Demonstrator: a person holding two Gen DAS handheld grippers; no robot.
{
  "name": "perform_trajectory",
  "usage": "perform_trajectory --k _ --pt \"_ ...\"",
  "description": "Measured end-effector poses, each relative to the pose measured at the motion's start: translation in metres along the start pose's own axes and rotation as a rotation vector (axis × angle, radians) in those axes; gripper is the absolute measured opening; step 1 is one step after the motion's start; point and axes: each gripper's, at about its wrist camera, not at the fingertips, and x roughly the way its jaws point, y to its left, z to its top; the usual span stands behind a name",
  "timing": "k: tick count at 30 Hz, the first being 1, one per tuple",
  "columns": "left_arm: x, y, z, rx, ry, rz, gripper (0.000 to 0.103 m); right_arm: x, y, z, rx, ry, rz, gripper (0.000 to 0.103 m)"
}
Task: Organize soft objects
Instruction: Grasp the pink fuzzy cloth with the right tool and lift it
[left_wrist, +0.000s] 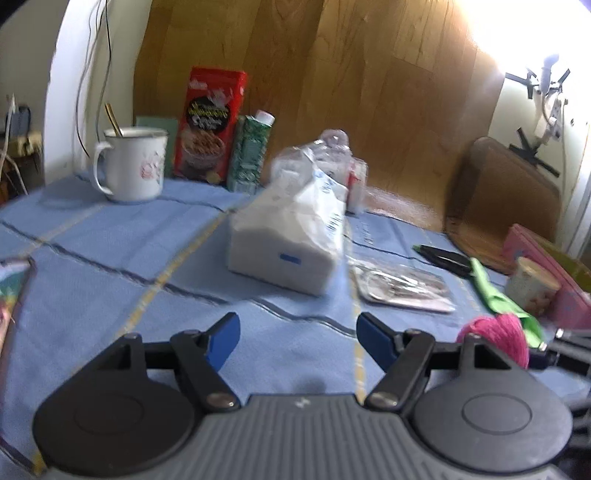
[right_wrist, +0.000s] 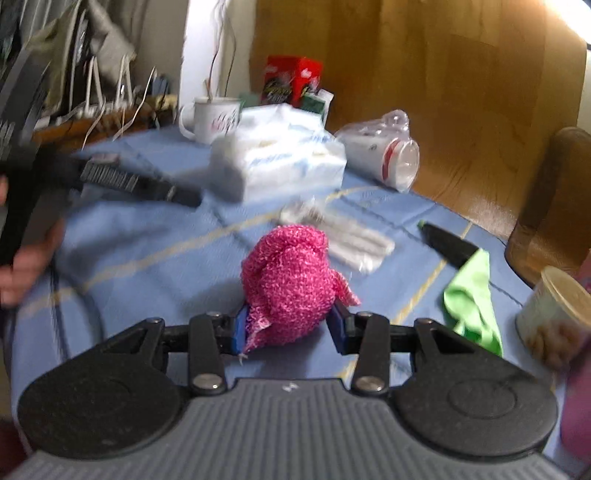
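Starting at the left of the left wrist view: a white mug (left_wrist: 131, 166) is sitting on the blue cloth (left_wrist: 110, 240) that's covering the counter, with a gold-coloured handle sticking out of it. Next to it a red box (left_wrist: 210, 123) and a green carton (left_wrist: 249, 155) are standing against the wood panel. In the middle there's a white plastic bag (left_wrist: 291, 236) of something, looking pretty blurry. The left gripper (left_wrist: 297, 341) is hovering low over the cloth with its jaws standing apart and nothing between them. Right of the bag a flat clear packet (left_wrist: 400, 288) is lying on the cloth, then a dark pen-like thing (left_wrist: 445, 256), a green cloth (left_wrist: 498, 295) and a small cup (left_wrist: 532, 290) near the edge.

The pink scrubby (right_wrist: 290, 284), a knitted ball, is showing best in the right wrist view, and that's the soft thing here. The right gripper (right_wrist: 290, 328) is clamping it: the blue pads are pressing into both sides of the ball near its bottom. It's sitting at about the middle of the counter, left of the green cloth and in front of the packet. Can't tell if it's resting on the cloth or lifted a bit. Behind it, right of the bag, a tipped-over plastic cup (right_wrist: 388, 158) in clear wrap is lying on its side.
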Motion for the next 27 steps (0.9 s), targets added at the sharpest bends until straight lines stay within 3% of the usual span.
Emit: perform_trajectory --k 3,9,27 --pt "0.001 -0.009 -0.008 -0.028 0.038 -0.058 0.072 -0.011 0.003 -0.006 0.000 -0.012 -0.010 0.046" --pt "0.000 -0.045 -0.017 0.068 0.068 -0.061 0.072 -0.021 0.004 -0.016 0.041 -0.022 -0.005 0.047" --pt "0.000 -0.085 -0.023 0.181 0.162 0.075 0.075 -0.036 0.000 -0.032 0.124 -0.034 -0.018 0.053"
